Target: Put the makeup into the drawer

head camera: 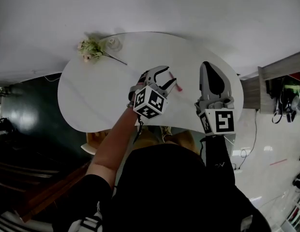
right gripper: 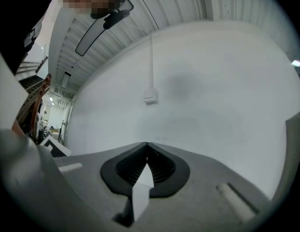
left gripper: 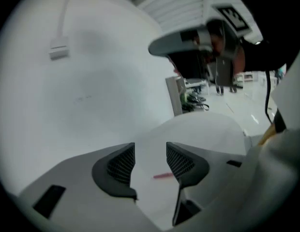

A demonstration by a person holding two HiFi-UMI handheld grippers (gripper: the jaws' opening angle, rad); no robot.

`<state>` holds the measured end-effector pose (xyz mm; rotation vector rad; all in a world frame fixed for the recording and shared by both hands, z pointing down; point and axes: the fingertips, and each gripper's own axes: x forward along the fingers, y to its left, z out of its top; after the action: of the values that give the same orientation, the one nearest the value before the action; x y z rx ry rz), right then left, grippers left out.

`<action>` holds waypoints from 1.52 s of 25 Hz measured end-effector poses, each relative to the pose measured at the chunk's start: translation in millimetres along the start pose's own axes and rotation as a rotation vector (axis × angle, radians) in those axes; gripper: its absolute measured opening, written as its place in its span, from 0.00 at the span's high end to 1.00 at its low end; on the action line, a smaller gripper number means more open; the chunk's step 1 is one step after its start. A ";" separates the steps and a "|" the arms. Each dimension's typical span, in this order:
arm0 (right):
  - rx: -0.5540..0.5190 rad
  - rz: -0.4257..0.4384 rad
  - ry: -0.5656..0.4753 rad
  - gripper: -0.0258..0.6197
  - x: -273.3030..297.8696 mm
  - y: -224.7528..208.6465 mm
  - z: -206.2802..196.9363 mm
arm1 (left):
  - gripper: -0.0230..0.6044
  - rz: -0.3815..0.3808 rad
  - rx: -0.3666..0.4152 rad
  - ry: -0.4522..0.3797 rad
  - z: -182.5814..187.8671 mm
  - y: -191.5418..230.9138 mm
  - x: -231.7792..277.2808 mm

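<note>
A thin pink makeup stick lies on the white rounded table, right of its middle. My left gripper hangs just over the stick, open, nothing between the pads. In the left gripper view the pink stick shows on the table low between the jaws, close to the right pad, which does not touch it. My right gripper is held to the right of the stick, over the table, and is shut and empty; its tips meet against the white wall. No drawer is in view.
A sprig of pale flowers and a small glass vessel sit at the table's far left edge. A wooden cabinet stands to the right, past the table. Under the near edge, part of a wooden seat shows.
</note>
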<state>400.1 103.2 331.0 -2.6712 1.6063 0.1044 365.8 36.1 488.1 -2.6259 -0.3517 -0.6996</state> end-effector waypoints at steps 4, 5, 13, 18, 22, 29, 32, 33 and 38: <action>-0.003 -0.061 0.024 0.95 -15.2 -18.6 -7.0 | 0.64 -0.165 0.144 0.177 -54.9 -34.9 50.5; -0.009 -0.075 0.031 0.95 -18.7 -23.3 -8.5 | 0.64 -0.202 0.175 0.213 -66.5 -41.4 60.4; -0.033 -0.183 0.076 0.95 -52.8 -57.9 -15.9 | 0.64 -0.466 0.369 0.375 -109.9 -81.9 106.8; -0.037 -0.230 0.102 0.95 -64.5 -73.7 -23.5 | 0.89 -0.599 0.360 0.422 -116.2 -101.3 103.5; -0.036 -0.230 0.089 0.95 -63.8 -74.2 -22.2 | 0.89 -0.588 0.329 0.433 -116.5 -103.5 102.4; -0.018 -0.190 0.062 0.95 -53.0 -62.5 -16.5 | 0.89 -0.473 0.231 0.379 -94.9 -92.6 91.5; -0.024 -0.161 0.049 0.95 -44.6 -55.1 -12.8 | 0.89 -0.361 0.086 0.271 -59.0 -74.9 75.2; -0.029 -0.149 0.045 0.95 -41.4 -52.2 -10.9 | 0.89 -0.321 0.021 0.226 -44.9 -67.0 68.2; -0.041 -0.087 0.014 0.95 -21.3 -34.2 -0.1 | 0.89 -0.132 -0.248 -0.016 14.9 -15.2 19.7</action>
<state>420.4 138.0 332.1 -2.7741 1.5055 0.1188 383.6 58.7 491.2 -2.8633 -0.4742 -0.8119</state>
